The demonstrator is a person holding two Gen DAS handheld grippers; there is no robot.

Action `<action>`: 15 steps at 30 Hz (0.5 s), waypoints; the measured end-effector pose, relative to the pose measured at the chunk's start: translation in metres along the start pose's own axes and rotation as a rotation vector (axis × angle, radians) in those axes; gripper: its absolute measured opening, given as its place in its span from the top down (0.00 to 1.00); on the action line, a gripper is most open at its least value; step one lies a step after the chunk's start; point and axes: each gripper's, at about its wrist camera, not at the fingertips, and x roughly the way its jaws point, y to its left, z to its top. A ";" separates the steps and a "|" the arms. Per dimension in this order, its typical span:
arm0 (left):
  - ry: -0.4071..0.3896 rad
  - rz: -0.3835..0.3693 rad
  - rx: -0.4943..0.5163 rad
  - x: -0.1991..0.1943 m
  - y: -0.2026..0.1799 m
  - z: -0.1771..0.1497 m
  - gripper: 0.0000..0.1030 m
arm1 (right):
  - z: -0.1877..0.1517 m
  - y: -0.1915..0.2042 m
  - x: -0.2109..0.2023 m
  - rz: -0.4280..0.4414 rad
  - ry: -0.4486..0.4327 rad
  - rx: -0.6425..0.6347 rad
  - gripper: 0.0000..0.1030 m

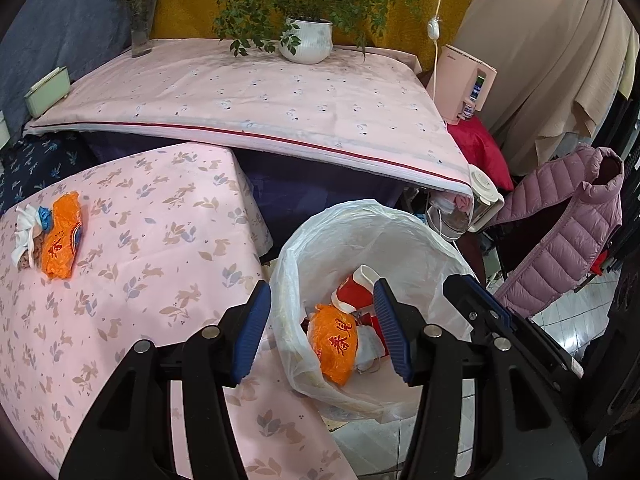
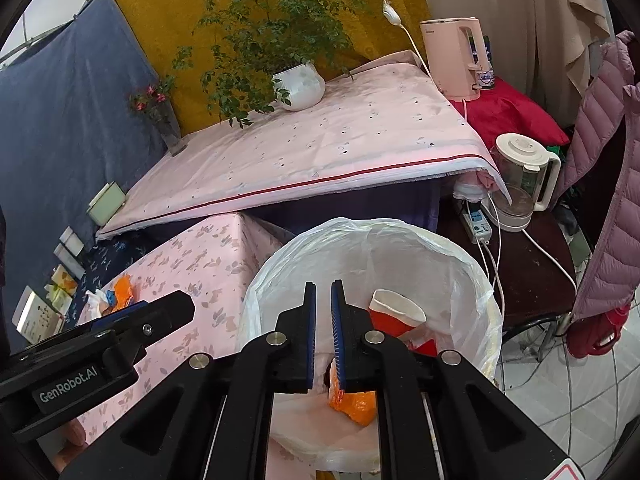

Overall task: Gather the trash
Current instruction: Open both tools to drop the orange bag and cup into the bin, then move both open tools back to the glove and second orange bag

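Orange wrapper (image 1: pixel 335 345) lies in trash bag (image 1: pixel 320 240); my right hand-held gripper (image 2: pixel 323 334) slightly parted, empty; left hand-held gripper (image 1: pixel 322 328) open; second wrapper (image 1: pixel 62 236) at nine o'clock on table (image 1: pixel 160 260).

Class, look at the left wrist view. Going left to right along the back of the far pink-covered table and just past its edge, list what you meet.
Green box → vase of red flowers → white pot with the green plant → pink water dispenser.
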 end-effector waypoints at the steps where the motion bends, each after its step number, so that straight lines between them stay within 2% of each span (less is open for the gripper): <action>1: -0.001 0.002 -0.003 -0.001 0.001 -0.001 0.51 | 0.000 0.001 0.000 0.001 0.000 -0.003 0.84; 15: -0.016 0.027 -0.066 -0.007 0.033 -0.001 0.51 | -0.004 0.034 0.006 0.013 0.009 -0.069 0.77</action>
